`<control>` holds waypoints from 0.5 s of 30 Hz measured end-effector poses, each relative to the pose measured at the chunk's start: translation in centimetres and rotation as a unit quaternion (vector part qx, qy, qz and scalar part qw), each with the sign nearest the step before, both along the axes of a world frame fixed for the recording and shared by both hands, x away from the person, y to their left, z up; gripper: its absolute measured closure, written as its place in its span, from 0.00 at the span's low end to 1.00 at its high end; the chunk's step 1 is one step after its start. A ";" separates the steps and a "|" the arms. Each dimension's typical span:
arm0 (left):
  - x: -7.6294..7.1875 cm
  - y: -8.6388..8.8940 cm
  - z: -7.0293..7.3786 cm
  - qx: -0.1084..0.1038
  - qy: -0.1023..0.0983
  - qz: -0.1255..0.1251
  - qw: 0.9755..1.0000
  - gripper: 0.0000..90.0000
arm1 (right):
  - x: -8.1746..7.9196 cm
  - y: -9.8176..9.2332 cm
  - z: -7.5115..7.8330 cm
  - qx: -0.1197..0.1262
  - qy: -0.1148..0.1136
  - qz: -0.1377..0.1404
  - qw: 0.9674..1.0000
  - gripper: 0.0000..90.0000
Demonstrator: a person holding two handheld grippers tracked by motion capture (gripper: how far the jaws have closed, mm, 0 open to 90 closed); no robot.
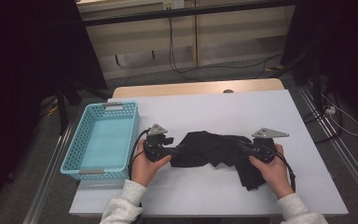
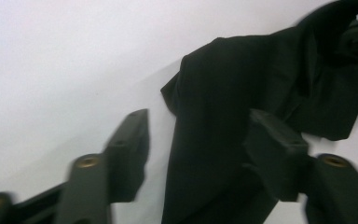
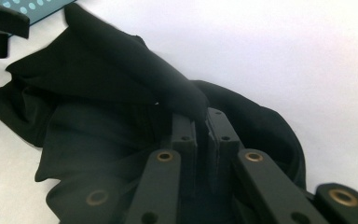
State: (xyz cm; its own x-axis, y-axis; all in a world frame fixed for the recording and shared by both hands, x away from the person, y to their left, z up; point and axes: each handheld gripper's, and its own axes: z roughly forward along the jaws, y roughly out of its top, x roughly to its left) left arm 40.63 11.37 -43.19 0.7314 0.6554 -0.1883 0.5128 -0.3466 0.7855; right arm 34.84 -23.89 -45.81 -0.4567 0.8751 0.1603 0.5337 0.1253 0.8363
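**Both hands at the cloth**

The left gripper [image 2: 196, 144] sits at the black cloth's [image 1: 214, 149] left end, jaws spread wide — the right gripper [image 3: 203, 126] at its right end, jaws pinched together on a fold. Both hands grasp from below.

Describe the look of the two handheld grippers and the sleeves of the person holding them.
Both tools are black. The left gripper and right gripper each carry a grey three-cornered plate on top and trail a black cable. Seen close, the right gripper's jaws are flat black bars joined by brass-coloured rivets, ending in blocky pads; the left gripper's fingers look alike. The person's sleeves are light grey with ribbed cuffs.
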 end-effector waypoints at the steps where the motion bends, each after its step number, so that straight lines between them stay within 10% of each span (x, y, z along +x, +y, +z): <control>1: -0.1 0.1 0.1 0.002 -0.002 -0.002 1.000 0.38 | 0.0 -0.1 -0.1 -0.002 0.001 -0.003 1.000 0.92; 15: -0.4 0.3 -0.3 0.015 -0.008 0.003 1.000 0.28 | -0.3 1.0 1.3 -0.038 -0.036 0.032 0.998 0.62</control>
